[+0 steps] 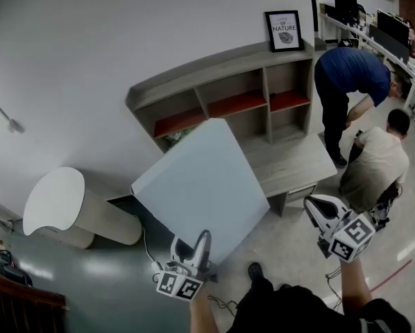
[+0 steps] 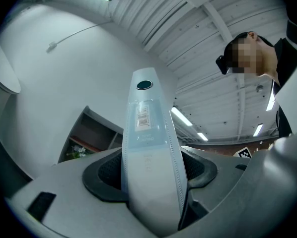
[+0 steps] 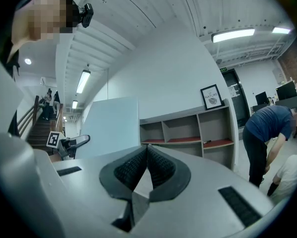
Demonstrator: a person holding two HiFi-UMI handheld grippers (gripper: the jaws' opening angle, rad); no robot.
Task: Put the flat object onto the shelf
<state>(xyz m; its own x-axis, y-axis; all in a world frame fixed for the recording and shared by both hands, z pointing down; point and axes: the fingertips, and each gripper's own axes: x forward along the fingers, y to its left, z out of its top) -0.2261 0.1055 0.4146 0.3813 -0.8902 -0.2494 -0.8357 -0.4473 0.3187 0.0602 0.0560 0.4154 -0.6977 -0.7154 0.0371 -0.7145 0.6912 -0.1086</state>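
Left claw (image 1: 202,243) clamped on panel (image 1: 200,182), w/ shelf (image 1: 218,66) ahead; right claw (image 3: 146,157) together, empty. Placing not yet done.

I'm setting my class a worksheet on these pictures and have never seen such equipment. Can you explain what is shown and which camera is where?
No robot here: a person holds a two-jaw gripper in each hand. The head view looks down from their head; the other two views ride on the grippers. The left gripper is clamped on the edge of a large pale flat panel. The right gripper is shut and empty. Ahead stands a wooden shelf against the wall.
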